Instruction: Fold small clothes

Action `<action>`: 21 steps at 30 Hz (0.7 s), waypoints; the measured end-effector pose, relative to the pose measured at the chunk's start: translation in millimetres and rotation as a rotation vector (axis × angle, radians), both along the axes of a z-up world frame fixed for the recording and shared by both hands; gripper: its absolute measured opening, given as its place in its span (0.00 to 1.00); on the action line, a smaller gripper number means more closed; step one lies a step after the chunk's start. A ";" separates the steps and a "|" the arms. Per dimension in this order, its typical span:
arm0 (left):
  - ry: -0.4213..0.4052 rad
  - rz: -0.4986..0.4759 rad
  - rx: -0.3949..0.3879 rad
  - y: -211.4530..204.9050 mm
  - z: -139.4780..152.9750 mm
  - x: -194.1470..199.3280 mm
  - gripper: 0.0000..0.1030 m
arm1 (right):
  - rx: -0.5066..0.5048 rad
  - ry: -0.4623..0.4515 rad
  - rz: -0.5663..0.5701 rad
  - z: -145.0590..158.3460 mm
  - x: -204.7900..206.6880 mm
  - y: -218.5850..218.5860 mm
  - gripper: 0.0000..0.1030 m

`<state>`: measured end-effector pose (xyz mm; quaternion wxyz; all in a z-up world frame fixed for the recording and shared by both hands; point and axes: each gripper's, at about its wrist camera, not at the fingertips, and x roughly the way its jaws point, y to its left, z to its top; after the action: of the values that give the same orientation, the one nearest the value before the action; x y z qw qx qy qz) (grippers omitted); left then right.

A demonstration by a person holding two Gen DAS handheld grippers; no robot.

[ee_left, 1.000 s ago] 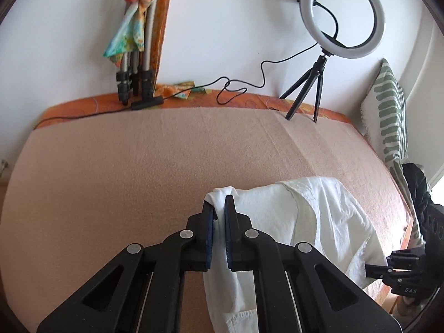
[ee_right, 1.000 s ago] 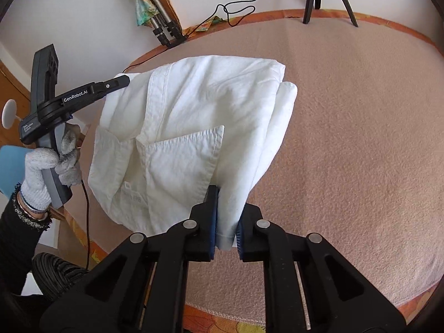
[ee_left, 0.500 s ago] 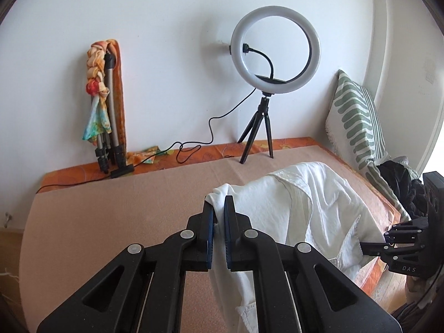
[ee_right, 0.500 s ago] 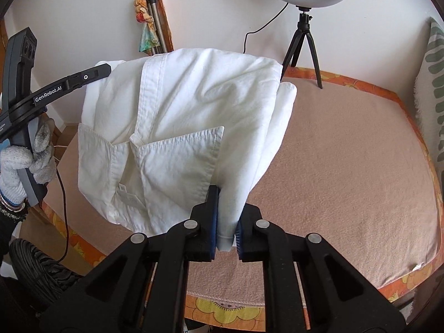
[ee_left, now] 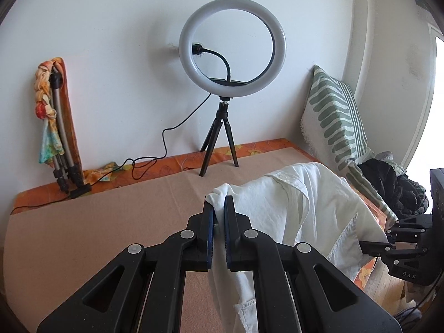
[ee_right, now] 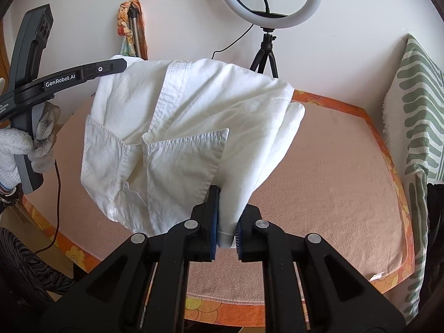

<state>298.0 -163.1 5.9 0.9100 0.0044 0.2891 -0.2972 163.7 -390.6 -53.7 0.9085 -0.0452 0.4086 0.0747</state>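
Item: white shirt [ee_right: 191, 116], held in the air above the bed [ee_right: 333, 183], stretched between my two tongs.
Left tongs [ee_left: 218, 208]: clamped on one bunched edge of the cloth.
Right tongs [ee_right: 225, 216]: clamped on a thick doubled edge.
Progress: I judge a first fold made; laying down and the last folds remain.
Right view only: collar, placket, gloved hand [ee_right: 16, 152].
Left view only: dark clothes [ee_left: 394, 186], far right.

wrist views facing wall, sharing ring light [ee_left: 232, 45]
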 end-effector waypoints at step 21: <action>0.026 -0.071 -0.006 -193.4 -29.1 79.6 0.05 | -0.190 0.005 -0.156 -7.8 94.3 -172.7 0.10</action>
<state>377.7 -356.5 -23.3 0.8951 0.0080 0.2997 -0.3300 258.0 -563.3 -61.6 0.9021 -0.0990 0.4186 -0.0352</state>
